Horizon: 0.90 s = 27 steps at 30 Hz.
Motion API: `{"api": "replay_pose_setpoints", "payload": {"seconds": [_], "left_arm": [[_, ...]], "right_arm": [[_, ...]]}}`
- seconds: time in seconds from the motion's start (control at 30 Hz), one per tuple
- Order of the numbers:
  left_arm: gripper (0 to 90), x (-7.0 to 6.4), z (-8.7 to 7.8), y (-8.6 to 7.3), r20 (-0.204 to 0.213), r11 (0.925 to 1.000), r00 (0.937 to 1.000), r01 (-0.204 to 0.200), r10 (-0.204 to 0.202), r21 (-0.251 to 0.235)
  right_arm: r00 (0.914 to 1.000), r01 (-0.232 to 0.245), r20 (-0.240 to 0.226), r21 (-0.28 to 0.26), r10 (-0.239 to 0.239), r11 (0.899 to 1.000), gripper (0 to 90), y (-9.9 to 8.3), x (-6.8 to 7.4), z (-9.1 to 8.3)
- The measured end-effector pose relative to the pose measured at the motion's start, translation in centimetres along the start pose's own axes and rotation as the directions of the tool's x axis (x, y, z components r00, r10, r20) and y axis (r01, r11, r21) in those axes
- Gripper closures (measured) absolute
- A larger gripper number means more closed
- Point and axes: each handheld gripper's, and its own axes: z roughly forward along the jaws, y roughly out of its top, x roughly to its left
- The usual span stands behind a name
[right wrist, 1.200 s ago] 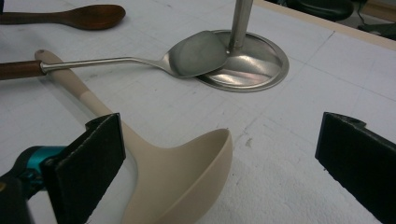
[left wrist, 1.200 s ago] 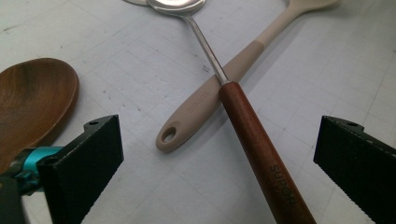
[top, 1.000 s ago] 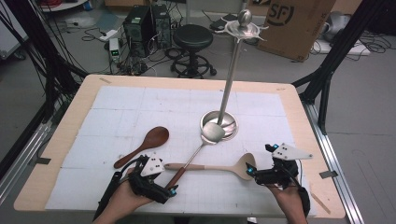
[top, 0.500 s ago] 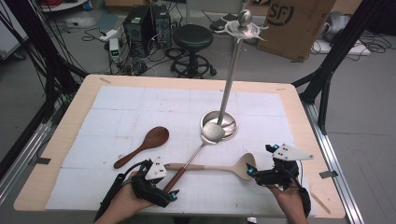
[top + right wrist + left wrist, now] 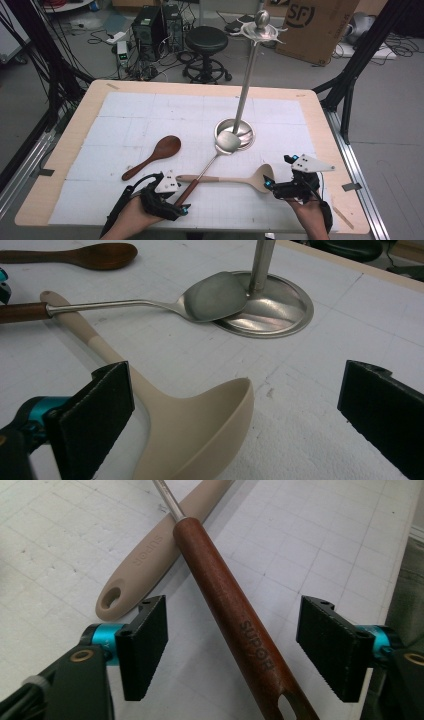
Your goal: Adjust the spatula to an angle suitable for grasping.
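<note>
A steel spatula with a dark wooden handle (image 5: 187, 191) (image 5: 227, 607) lies diagonally on the white mat, its blade (image 5: 212, 295) resting on the round base of a tall metal stand (image 5: 235, 132) (image 5: 270, 310). It crosses over the handle of a beige ladle (image 5: 220, 178) (image 5: 145, 562). My left gripper (image 5: 172, 207) (image 5: 240, 647) is open, its jaws on either side of the wooden handle without touching it. The right gripper (image 5: 272, 187) (image 5: 235, 425) is open around the ladle's bowl (image 5: 200, 440).
A brown wooden spoon (image 5: 152, 156) (image 5: 82, 255) lies left of centre on the mat. The stand's pole rises to a hooked top (image 5: 262, 30). Beyond the table's far edge are a stool (image 5: 205, 42), a computer case and a cardboard box.
The left gripper has edged forward along the spatula's wooden handle. The right gripper, utensils and stand hold their places.
</note>
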Motion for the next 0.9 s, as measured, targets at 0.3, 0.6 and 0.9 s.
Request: {"api": "replay_pose_setpoints", "payload": {"seconds": [0.3,0.6,0.9], "left_arm": [[38.4,0.13,0.06,-0.12,0.017,0.9997,0.9999,0.002,-0.002,0.023],[44.9,0.23,0.15,-0.21,0.022,0.9992,0.9998,0.003,-0.004,0.041],[49.9,0.22,0.23,-0.2,0.046,0.9986,0.999,-0.001,-0.002,0.053]], "right_arm": [[1.0,0.0,-0.001,0.0,0.0,1.0,0.4,-0.02,0.03,0.0],[1.0,0.007,-0.003,-0.001,-0.007,1.0,0.4,-0.02,0.06,0.07],[1.0,0.004,-0.007,0.004,-0.004,1.0,0.4,-0.02,0.15,0.08]]}}
